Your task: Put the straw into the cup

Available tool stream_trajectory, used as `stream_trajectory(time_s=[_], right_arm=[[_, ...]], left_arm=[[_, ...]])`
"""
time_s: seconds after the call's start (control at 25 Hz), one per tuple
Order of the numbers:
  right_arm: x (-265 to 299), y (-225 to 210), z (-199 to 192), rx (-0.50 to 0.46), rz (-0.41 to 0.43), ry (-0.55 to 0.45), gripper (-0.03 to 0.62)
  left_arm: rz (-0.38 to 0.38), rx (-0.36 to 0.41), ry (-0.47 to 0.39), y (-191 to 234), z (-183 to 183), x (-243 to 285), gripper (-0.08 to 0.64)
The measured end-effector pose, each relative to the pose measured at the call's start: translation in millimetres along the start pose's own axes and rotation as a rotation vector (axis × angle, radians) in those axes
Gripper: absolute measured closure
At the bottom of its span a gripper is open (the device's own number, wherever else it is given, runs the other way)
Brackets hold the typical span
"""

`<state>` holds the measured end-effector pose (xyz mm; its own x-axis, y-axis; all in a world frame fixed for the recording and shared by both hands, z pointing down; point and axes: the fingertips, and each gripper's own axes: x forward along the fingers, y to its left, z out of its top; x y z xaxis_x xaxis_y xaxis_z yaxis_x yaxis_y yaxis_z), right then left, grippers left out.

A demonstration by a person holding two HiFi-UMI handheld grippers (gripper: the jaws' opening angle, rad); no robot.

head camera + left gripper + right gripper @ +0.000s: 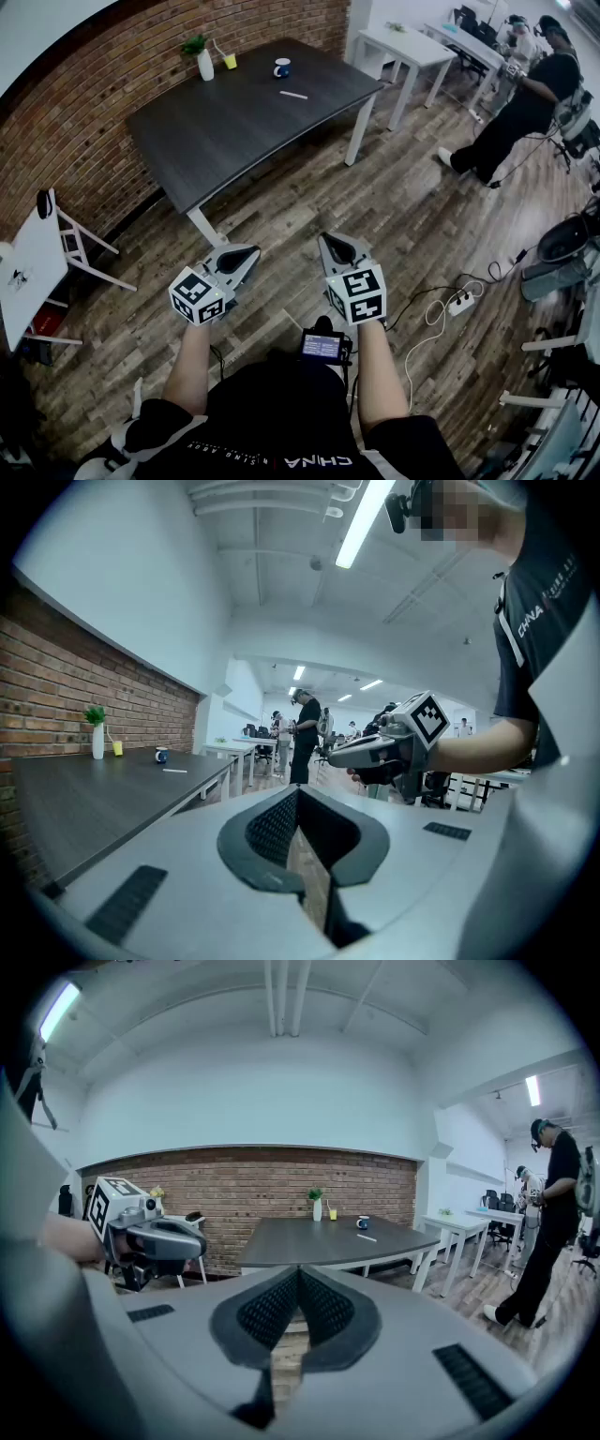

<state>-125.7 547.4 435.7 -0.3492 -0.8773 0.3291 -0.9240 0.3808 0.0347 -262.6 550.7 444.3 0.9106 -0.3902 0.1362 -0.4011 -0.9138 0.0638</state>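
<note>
Well, nothing done: straw (293, 95) on desk (244, 127) nr cup (282, 67); my L hand-held gripper (249, 253) and R hand-held gripper (331, 240) clenched empty, short of desk.

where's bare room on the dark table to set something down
The table is bare over its near half, from the straw to the near edge. Crowded only at the far end by the brick wall: vase, yellow cup, mug.

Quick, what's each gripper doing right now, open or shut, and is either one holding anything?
Left gripper: closed, fingers together, holding nothing.
Right gripper: closed, fingers together, holding nothing.
</note>
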Motion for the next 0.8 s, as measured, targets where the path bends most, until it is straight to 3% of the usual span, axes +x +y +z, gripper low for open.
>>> stream_trajectory(time_s=[0.8], right_arm=[[-15,5,-13,0.035,0.019,0.015,0.584]], left_arm=[[-0.018,-0.018,-0.013,-18,1,5,0.558]])
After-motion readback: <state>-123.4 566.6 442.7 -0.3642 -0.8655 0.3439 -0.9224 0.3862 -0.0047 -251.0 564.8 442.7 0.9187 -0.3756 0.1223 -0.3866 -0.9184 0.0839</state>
